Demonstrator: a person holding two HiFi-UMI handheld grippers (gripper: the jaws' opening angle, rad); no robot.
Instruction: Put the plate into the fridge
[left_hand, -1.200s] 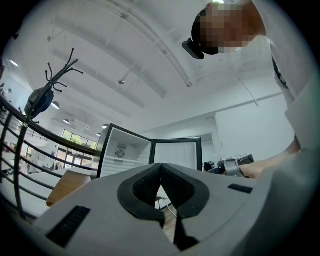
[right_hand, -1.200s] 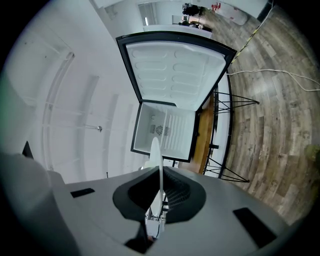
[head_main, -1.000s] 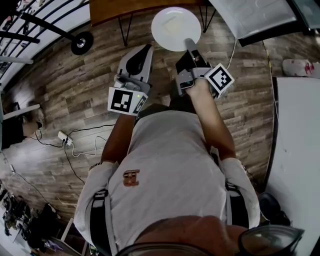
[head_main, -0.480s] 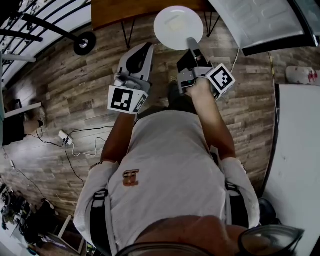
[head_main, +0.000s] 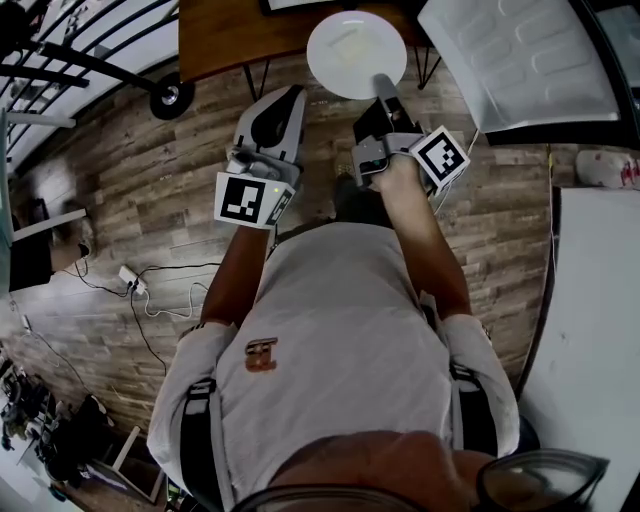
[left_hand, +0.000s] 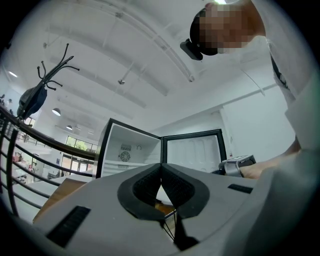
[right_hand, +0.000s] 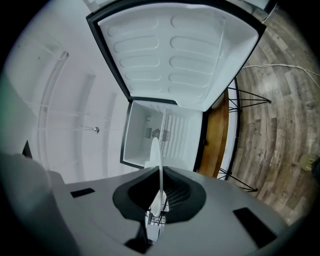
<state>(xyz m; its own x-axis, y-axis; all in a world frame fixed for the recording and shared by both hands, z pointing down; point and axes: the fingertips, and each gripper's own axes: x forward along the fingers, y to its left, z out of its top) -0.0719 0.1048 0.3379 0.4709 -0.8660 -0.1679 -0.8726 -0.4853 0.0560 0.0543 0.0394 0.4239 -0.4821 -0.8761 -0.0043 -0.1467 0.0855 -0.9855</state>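
The right gripper has its jaws closed on the rim of the white plate — the plate is held out in front of the person, above the edge of a wooden table, and is not yet inside the fridge. The fridge stands open ahead, with its door swung wide. The left gripper is just beside the right one — its jaws are pressed together, with nothing between them.
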